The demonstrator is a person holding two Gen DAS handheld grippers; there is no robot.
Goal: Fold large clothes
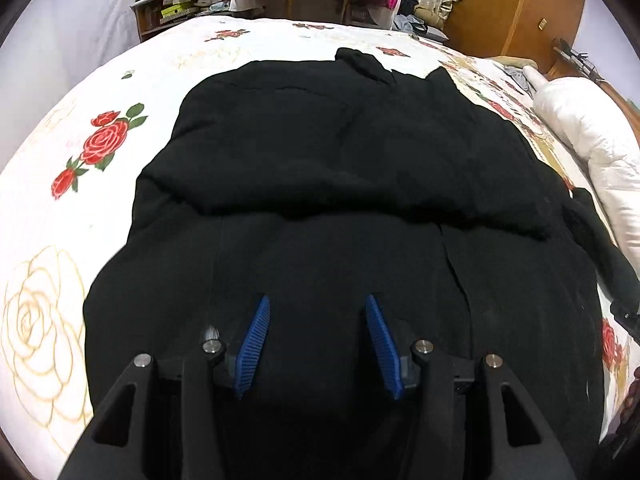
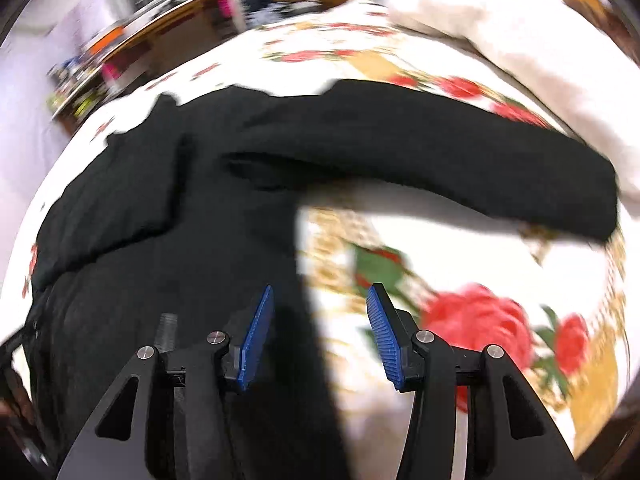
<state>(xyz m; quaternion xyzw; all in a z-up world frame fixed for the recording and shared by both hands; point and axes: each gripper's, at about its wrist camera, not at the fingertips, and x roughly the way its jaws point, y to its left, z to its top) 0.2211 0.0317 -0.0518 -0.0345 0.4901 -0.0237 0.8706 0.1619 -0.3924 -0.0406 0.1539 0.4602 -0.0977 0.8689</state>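
A black garment (image 1: 340,184) is being spread across the rose-print bed (image 1: 60,216), one sleeve (image 2: 460,160) reaching toward 2 o'clock. Left tongs (image 1: 318,300) and right tongs (image 2: 320,290) are being held wide, gripping nothing. Shelves (image 1: 180,4) at 11 o'clock are being filled with blurred clutter.

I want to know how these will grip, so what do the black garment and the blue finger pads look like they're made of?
Black garment: soft, thick matte fabric, possibly knit or fleece; it lies in rounded folds without shine. Blue finger pads: probably rubber or moulded plastic, matte, with fine ribs across their faces. Neither look settles the exact material.
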